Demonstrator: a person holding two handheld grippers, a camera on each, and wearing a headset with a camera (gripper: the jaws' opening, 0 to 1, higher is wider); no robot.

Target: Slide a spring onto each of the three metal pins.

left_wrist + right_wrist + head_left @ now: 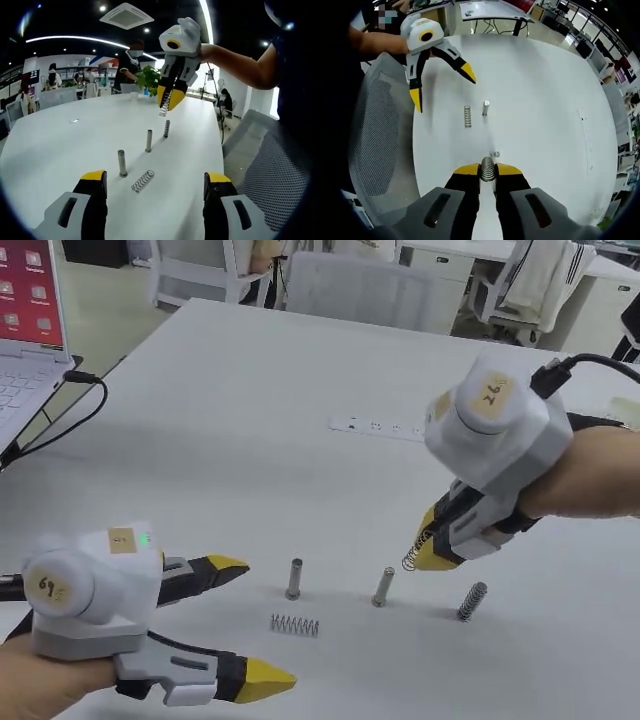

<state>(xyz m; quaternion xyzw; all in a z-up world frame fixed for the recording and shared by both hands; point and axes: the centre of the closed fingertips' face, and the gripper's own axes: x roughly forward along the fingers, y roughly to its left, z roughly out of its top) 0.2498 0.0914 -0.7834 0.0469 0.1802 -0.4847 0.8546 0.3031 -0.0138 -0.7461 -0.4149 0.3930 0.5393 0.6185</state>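
Note:
Two bare metal pins [294, 578] [383, 586] stand upright on the white table [230, 440]. To their right a third upright piece [472, 601] wears a spring. Another spring [295, 624] lies loose in front of the left pin. My right gripper [428, 558] is shut on a spring [415, 550], hovering just above and right of the middle pin. In the right gripper view that spring [488, 169] sits between the jaws, with a pin top [494, 154] just beyond. My left gripper [250, 623] stands open and holds nothing, left of the loose spring [142, 180].
A laptop [25, 330] with a black cable [70, 420] sits at the table's far left. A white power strip [375, 426] lies beyond the pins. Grey chairs [350, 285] stand behind the far edge, and people [131, 65] are in the room's background.

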